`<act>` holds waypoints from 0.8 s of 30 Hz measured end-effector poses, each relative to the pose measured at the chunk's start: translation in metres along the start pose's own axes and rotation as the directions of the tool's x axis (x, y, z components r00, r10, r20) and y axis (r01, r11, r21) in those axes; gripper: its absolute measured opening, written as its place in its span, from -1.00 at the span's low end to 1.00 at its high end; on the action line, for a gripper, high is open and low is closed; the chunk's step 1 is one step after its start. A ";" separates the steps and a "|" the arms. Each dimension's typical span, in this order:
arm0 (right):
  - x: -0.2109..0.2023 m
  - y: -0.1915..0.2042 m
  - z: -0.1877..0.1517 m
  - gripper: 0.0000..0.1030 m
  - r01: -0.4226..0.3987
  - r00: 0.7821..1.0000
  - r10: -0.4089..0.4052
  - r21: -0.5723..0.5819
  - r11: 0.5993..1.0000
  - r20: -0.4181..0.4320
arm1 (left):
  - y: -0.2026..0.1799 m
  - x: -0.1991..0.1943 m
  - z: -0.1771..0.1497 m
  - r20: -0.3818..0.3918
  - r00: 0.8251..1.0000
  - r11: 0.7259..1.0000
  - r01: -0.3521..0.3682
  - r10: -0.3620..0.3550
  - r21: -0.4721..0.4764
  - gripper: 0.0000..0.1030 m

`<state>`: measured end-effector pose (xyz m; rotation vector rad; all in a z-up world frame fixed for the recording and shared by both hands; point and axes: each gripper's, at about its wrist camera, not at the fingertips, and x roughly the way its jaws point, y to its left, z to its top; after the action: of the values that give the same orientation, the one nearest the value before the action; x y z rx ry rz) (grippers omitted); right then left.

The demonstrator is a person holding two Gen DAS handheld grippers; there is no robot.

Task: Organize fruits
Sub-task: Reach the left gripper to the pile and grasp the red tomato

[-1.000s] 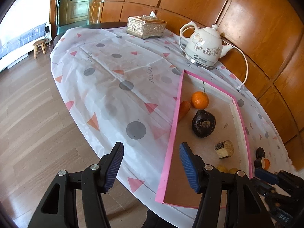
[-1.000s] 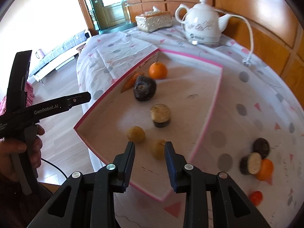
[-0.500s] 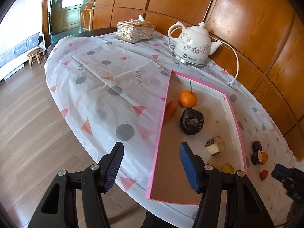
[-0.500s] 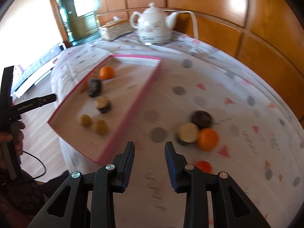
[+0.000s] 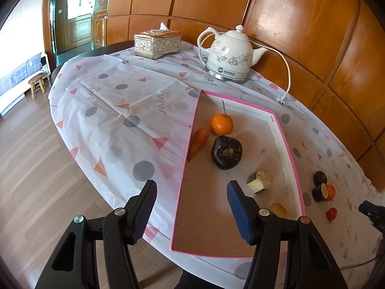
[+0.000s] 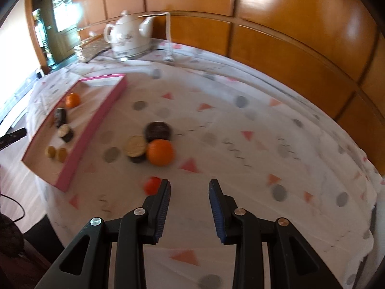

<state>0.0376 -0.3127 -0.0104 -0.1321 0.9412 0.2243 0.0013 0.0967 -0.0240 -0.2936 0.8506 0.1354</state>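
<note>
From the left wrist view, the left gripper [image 5: 191, 208] hangs over the near end of the pink-rimmed tray [image 5: 292, 161], its fingers well apart and nothing between them. On the tray floor lie a mandarin with a stem [image 5: 221, 123] toward twelve o'clock, a carrot [image 5: 198, 142] against the rim at about ten, a dark rough-skinned fruit [image 5: 226, 152] in the middle, a cut fruit piece with a pale face [image 5: 260, 180] toward three, and a small yellow fruit [image 5: 278, 210] near the right finger. Outside the tray, at three o'clock on the patterned tablecloth [image 5: 115, 110], wait more loose fruits. From the right wrist view, which is somewhat blurred, the right gripper [image 6: 189, 193] hovers above the cloth with its fingers a little apart and empty. The loose fruits sit at about eleven o'clock from it: a small red fruit [image 6: 152, 185] just beside the left finger, then an orange [image 6: 160, 152] touching a cut dark fruit with a pale face [image 6: 136, 147], with a dark round fruit [image 6: 158, 131] behind them. The red one is probably light, smooth and apt to roll or squash, so a gentle pinch across its widest middle seems best; the orange looks firmer and should bear a grip across its equator.
</note>
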 end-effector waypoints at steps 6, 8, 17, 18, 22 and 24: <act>-0.005 -0.047 -0.008 -0.35 0.095 0.995 -0.095 0.061 0.994 -0.013 | -0.012 0.001 0.001 -0.010 1.000 0.999 0.011 -0.011 0.034 0.19; -0.004 -0.063 -0.012 -0.35 0.122 0.993 -0.120 0.095 0.988 -0.019 | -0.016 0.001 0.001 -0.014 1.000 0.999 0.014 -0.014 0.048 0.19; 0.008 -0.142 -0.039 -0.35 0.283 0.958 -0.251 0.338 0.898 -0.137 | -0.049 0.003 -0.001 -0.041 0.997 0.990 0.063 -0.058 0.128 0.19; 0.009 -0.151 -0.042 -0.35 0.309 0.950 -0.267 0.368 0.877 -0.160 | -0.056 0.004 -0.002 -0.046 0.997 0.987 0.074 -0.068 0.145 0.19; 0.003 -0.181 -0.054 -0.35 0.359 0.933 -0.299 0.477 0.802 -0.199 | -0.086 0.004 -0.006 -0.072 0.991 0.966 0.129 -0.116 0.225 0.19; -0.002 -0.196 -0.060 -0.35 0.346 0.938 -0.280 0.555 0.757 -0.203 | -0.101 0.006 -0.008 -0.092 0.985 0.951 0.167 -0.148 0.261 0.19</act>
<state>0.0383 -0.5156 -0.0407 0.2740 1.0419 -0.3986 0.0229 -0.0014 -0.0131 -0.1114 0.9017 -0.1403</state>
